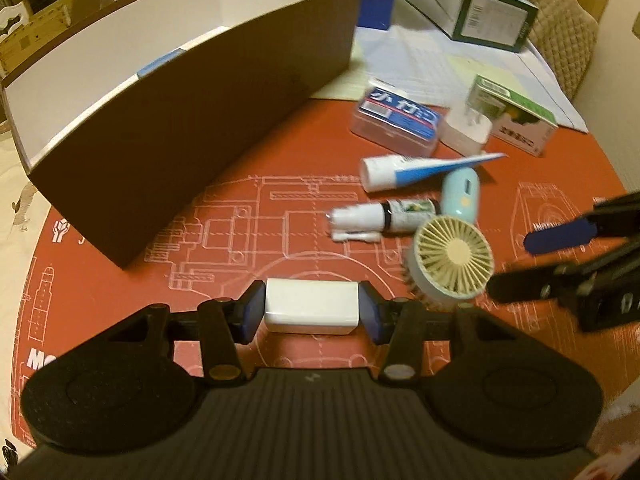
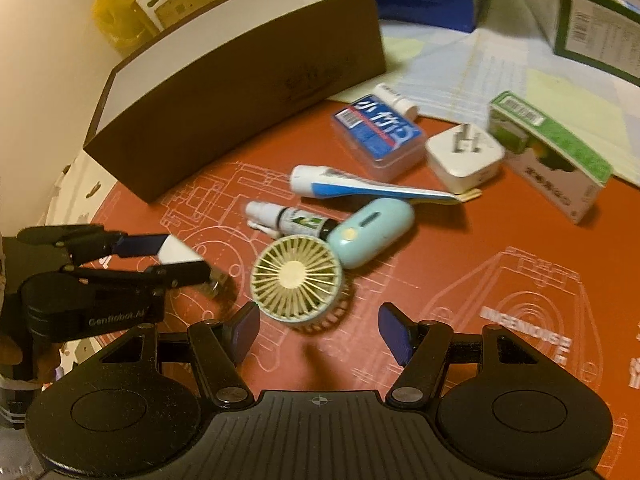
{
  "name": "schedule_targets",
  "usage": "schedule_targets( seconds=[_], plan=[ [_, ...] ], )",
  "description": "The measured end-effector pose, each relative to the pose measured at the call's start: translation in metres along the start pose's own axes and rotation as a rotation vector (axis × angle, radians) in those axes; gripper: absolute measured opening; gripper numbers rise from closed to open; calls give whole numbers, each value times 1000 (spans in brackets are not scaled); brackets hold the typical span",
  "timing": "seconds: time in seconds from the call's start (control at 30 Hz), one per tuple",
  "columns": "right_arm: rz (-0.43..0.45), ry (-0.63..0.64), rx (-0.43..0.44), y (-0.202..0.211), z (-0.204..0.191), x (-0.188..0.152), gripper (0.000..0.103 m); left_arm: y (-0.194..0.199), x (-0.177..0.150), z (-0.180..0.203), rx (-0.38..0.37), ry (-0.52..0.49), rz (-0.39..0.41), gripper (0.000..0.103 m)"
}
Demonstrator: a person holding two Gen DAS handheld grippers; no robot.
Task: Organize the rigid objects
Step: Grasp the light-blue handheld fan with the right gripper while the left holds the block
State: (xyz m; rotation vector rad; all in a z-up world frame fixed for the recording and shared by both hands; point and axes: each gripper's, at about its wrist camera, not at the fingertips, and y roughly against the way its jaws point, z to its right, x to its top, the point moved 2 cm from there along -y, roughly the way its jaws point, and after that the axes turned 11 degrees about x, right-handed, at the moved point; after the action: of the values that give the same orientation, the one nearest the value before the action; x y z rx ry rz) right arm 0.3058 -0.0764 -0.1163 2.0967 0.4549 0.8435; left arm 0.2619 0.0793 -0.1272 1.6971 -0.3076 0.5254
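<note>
My left gripper [image 1: 312, 309] is shut on a white rectangular block [image 1: 311, 318], its blue pads pressing both short ends just above the red mat. The right wrist view shows the same gripper [image 2: 181, 258] at the left with the block [image 2: 176, 250] between its fingers. My right gripper [image 2: 319, 325] stands open with nothing in it, just in front of a small round fan [image 2: 296, 276] lying face up. The left wrist view shows it [image 1: 538, 262] to the right of the fan [image 1: 454, 258]. A brown box with a white inside [image 1: 192, 128] stands open at the back left.
Beyond the fan on the red mat [image 1: 260, 216] lie a light blue oval device [image 1: 460, 194], a small spray bottle [image 1: 382, 216], a toothpaste tube [image 1: 420, 168], a blue-labelled clear case [image 1: 396, 120], a white plug adapter [image 1: 466, 134] and a green-white carton [image 1: 518, 118]. Papers and green boxes are behind.
</note>
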Motion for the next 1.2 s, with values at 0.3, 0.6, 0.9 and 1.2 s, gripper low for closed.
schedule_targets(
  seconds=[0.3,0.6,0.9,1.2],
  plan=[
    [-26,-6,-60,-26,-9,10,63,-6,14,-8,-8,7,15,45],
    [-69,-1,-111,-46,-11,11,69,-12,20,-1,-31,-23,21,45],
    [-61,-7,-95,-28,6,-6,49,-12,20,5,-45,-40,19,45],
    [-53,-113,-167,6,51,-36,44,-11,19,21,-60,-40,21,45]
  ],
)
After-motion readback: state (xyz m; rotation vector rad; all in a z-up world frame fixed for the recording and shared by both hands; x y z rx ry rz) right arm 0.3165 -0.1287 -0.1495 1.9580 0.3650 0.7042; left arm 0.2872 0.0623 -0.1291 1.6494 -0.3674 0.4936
